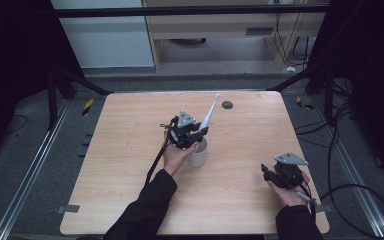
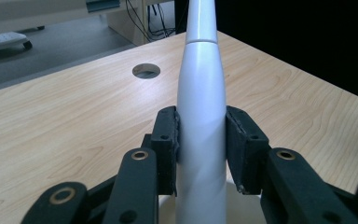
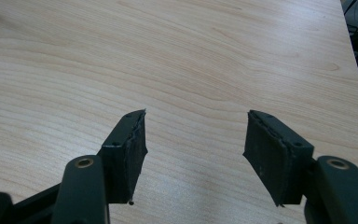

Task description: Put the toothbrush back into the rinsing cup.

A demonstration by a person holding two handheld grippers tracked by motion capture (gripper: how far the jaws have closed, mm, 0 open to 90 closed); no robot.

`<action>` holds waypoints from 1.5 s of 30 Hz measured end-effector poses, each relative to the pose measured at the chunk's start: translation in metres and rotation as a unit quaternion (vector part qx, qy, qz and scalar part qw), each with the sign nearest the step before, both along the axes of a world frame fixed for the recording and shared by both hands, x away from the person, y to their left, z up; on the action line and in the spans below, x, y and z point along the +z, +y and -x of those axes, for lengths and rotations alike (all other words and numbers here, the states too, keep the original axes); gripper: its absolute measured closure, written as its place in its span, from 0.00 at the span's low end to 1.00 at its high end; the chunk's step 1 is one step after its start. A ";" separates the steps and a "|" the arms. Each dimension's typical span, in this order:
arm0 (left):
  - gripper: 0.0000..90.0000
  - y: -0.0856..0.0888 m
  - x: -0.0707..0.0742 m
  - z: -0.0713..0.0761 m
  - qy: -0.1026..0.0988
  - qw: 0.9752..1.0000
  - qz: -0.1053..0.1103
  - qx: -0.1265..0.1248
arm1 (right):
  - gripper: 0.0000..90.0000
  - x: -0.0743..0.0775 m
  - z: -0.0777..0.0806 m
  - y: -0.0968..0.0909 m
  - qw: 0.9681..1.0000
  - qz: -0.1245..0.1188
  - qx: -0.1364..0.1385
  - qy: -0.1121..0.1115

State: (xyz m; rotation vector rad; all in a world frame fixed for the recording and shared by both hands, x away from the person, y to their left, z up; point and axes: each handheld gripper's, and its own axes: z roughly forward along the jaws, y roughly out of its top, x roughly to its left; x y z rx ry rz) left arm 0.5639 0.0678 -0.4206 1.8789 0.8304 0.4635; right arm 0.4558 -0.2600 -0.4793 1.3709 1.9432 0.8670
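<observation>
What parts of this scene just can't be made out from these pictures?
- Bottom end of the white toothbrush: in the left gripper view it runs off the lower edge; in the high view the left gripper covers it.
- Inside of the white cup: covered by gripper and hand in the high view.
- Brush head: too small in the high view; cut off by the top edge in the left gripper view.

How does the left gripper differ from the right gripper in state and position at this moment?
The left gripper is shut on the white toothbrush, while the right gripper is open and holds nothing. The left gripper is near the middle of the table, above the white cup; the right gripper is low near the table's right front corner. Both have black jaws and a grey three-cornered plate.
</observation>
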 end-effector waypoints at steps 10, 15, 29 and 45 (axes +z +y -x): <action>0.73 0.003 -0.008 0.004 0.013 1.000 -0.024 -0.004 | 0.43 0.000 0.000 0.000 1.000 0.001 0.000 0.001; 0.72 0.007 -0.009 0.009 0.010 0.999 -0.028 -0.012 | 0.43 0.000 0.000 0.000 1.000 0.001 0.001 0.002; 0.56 0.035 0.015 0.039 -0.006 0.999 -0.042 -0.029 | 0.41 0.000 0.001 0.001 1.000 0.000 0.002 0.002; 0.42 0.132 -0.028 0.090 0.043 0.995 -0.084 0.019 | 0.32 0.001 0.007 0.002 1.000 -0.010 0.002 0.005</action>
